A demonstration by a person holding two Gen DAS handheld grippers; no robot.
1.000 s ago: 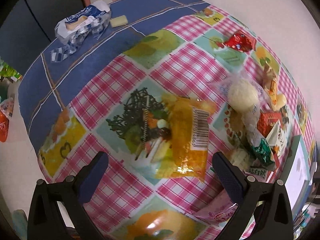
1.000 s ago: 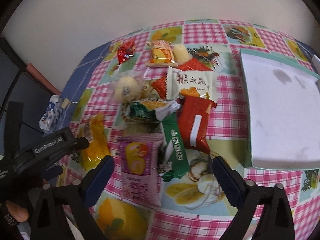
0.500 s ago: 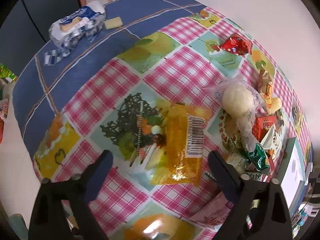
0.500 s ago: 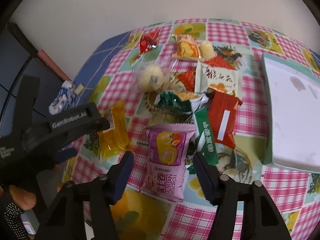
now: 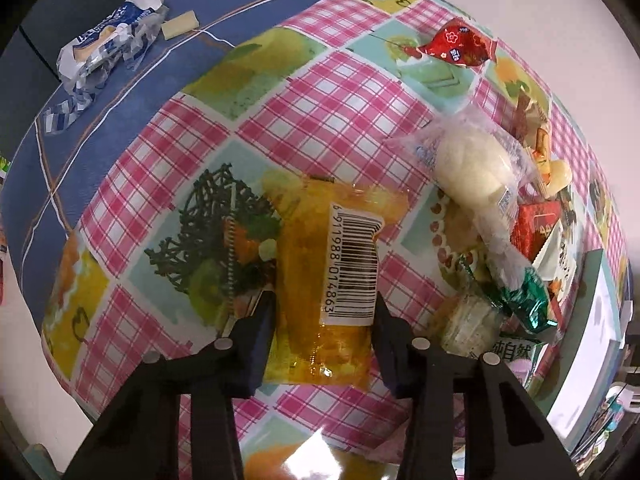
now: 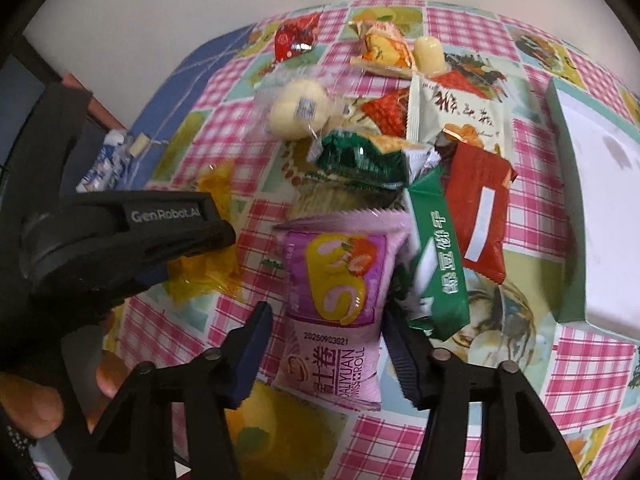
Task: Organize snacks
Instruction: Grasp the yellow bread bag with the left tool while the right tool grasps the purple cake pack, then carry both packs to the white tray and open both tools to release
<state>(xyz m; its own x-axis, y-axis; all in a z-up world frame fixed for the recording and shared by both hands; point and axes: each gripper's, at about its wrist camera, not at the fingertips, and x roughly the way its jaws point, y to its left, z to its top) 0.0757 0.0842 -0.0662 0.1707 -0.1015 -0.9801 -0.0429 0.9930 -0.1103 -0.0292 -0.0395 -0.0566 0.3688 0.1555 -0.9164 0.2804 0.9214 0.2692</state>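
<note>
A clear orange snack packet (image 5: 340, 280) with a barcode lies on the checked tablecloth. My left gripper (image 5: 324, 320) has its jaws against both sides of the packet's near end. A purple Swiss-roll packet (image 6: 336, 300) lies at the near side of a snack pile. My right gripper (image 6: 328, 336) straddles its lower half, jaws close to its edges. The left gripper's body (image 6: 120, 240) shows in the right wrist view over the orange packet (image 6: 208, 272).
The pile holds a green packet (image 6: 440, 264), a red packet (image 6: 480, 220), a white bun in clear wrap (image 5: 476, 168), a small red packet (image 5: 456, 44). A white box with green rim (image 6: 600, 208) stands right. A blue-white wrapper (image 5: 104, 44) lies far left.
Both grippers moved down and forward and narrowed. The left jaws closed in on the orange packet; the right jaws closed in around the purple packet.
</note>
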